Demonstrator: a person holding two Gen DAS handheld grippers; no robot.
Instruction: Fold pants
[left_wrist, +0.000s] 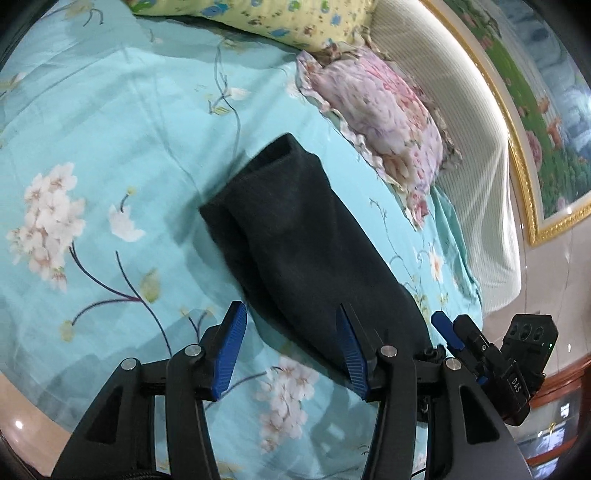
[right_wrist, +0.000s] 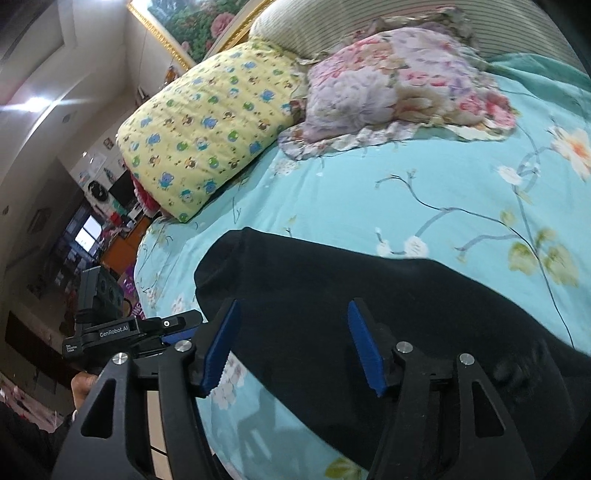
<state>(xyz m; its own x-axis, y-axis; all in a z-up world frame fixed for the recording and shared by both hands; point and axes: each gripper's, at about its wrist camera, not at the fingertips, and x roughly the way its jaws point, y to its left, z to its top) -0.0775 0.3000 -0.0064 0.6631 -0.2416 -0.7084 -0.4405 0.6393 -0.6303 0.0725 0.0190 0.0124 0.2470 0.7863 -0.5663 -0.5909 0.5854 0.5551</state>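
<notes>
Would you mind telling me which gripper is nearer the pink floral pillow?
Right, apparently. The right gripper faces the pink floral pillow over the pants; the left gripper sits further along, pillow off right.

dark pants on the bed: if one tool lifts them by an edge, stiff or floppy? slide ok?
The dark pants probably drape limply: they lie soft and rumpled on the floral bedsheet. A push would likely bunch them, cloth on cloth. Likely light for their size.
</notes>
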